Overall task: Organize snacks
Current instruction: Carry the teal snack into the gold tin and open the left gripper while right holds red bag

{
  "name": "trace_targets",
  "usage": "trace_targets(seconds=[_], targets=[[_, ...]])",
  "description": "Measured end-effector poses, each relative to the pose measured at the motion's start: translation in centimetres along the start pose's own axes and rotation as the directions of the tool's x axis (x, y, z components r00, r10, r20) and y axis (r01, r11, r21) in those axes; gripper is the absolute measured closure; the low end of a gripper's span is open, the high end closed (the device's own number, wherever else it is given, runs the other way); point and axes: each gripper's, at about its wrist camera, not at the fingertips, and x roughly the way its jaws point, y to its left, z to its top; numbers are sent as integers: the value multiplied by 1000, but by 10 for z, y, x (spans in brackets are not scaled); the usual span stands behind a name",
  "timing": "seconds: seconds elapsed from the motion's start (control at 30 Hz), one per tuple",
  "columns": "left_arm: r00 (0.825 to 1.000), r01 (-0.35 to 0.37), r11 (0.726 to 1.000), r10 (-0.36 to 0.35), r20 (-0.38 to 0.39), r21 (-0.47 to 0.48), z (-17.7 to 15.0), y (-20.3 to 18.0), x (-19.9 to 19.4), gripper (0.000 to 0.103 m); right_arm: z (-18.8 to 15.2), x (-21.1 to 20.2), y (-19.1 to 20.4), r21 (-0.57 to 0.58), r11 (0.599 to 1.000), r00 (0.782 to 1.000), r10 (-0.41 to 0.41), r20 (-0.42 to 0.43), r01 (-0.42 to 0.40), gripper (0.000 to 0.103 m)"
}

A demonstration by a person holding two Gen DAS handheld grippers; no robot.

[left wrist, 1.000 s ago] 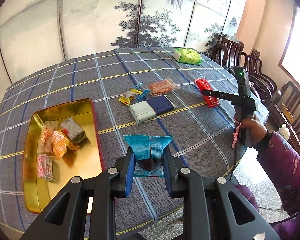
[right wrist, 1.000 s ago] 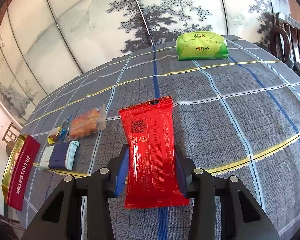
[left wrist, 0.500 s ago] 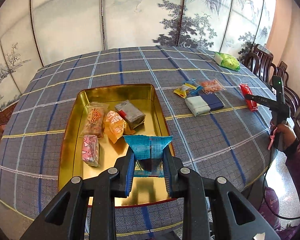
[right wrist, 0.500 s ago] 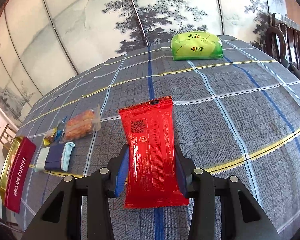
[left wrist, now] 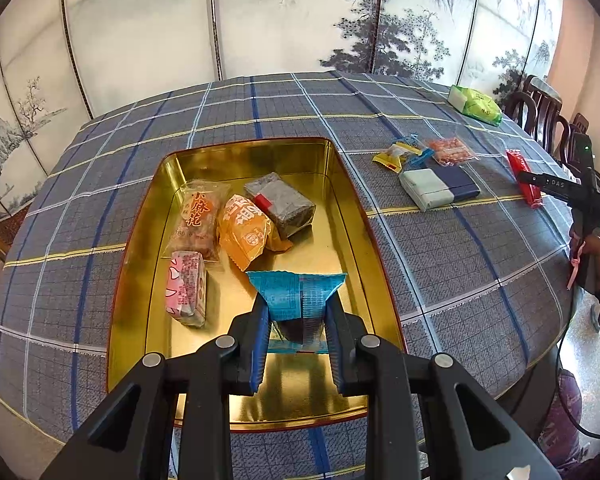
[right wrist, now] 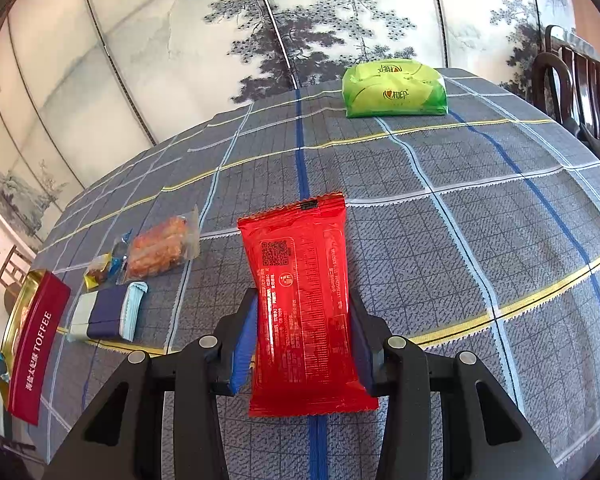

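My left gripper (left wrist: 296, 320) is shut on a blue snack packet (left wrist: 298, 300) and holds it above the near part of a gold tin tray (left wrist: 140, 240). The tray holds several wrapped snacks, among them an orange one (left wrist: 246, 232) and a pink one (left wrist: 186, 288). My right gripper (right wrist: 304, 320) is shut on a red snack packet (right wrist: 304, 296) just above the checked tablecloth. The red packet also shows at the far right of the left wrist view (left wrist: 524, 176). The tray's red side, marked TOFFEE, shows at the left of the right wrist view (right wrist: 36, 340).
A white and navy pack (left wrist: 440, 190), a clear bag of orange snacks (left wrist: 450, 150) and small yellow and blue candies (left wrist: 396, 154) lie right of the tray. A green pack (right wrist: 394, 90) lies at the table's far edge. Dark wooden chairs (left wrist: 540, 116) stand on the right. A painted screen stands behind.
My left gripper has carried the blue packet leftward from over the bare cloth to over the tray. My right gripper stays shut on the red packet, almost unmoved.
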Motion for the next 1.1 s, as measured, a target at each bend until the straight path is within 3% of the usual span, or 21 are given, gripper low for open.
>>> trace_targets(seconds=[1.1], targets=[[997,-76,997,76,8,10,-1,5,10,79,1,2,1,-2,1000,1000,-3,-13,3,60]])
